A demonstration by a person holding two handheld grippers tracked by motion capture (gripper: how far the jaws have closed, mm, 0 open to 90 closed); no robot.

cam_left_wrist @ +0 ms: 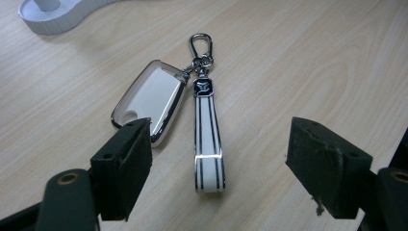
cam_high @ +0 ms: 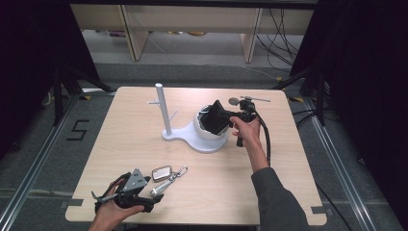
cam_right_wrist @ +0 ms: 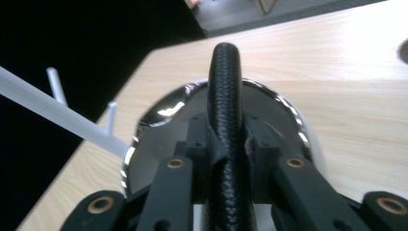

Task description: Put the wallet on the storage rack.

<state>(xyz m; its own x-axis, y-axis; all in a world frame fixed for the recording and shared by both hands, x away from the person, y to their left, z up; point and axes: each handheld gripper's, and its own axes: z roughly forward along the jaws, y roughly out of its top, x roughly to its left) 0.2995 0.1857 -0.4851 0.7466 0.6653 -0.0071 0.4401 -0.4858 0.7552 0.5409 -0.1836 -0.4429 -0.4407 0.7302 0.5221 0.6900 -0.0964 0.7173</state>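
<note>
Our right gripper (cam_right_wrist: pixel 226 144) pinches a black wallet (cam_high: pixel 215 118) edge-on over the chromed bowl (cam_right_wrist: pixel 159 113) of the white stand (cam_high: pixel 192 137). We judge the wallet should sink lower and sit centred before those jaws let go, staying off the post (cam_high: pixel 162 108). Our left gripper (cam_left_wrist: pixel 216 163) rests spread around the key fob's (cam_left_wrist: pixel 151 101) striped strap (cam_left_wrist: pixel 208 139), touching neither.

We see open tabletop (cam_high: pixel 269 192) along the near right and the whole left side. The white stand (cam_high: pixel 165 111) with its pegs rises mid-table, its bowl (cam_high: pixel 204 132) just beside it, blocking the centre; the key fob (cam_high: pixel 161 173) and strap (cam_high: pixel 169 180) lie near the front left.
</note>
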